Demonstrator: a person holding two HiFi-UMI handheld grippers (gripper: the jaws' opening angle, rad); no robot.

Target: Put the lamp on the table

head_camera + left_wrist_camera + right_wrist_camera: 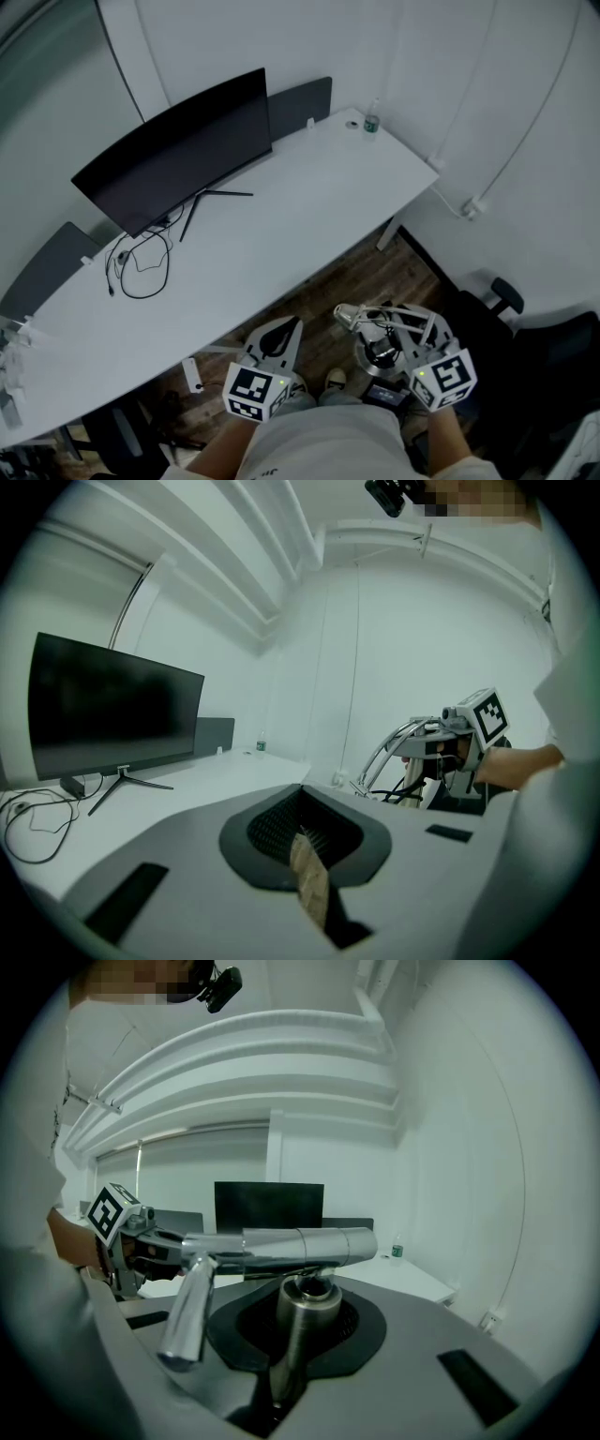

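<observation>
One lamp (281,1246) in nearly-closed right gripper (302,1299)

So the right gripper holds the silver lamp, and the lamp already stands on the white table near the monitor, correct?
Not quite. The right gripper does hold the silver lamp, but it does not stand on the white table near the monitor yet: the head view shows it in the air, short of the table's near edge.

The table (328,206) runs off the head view's left edge.
</observation>
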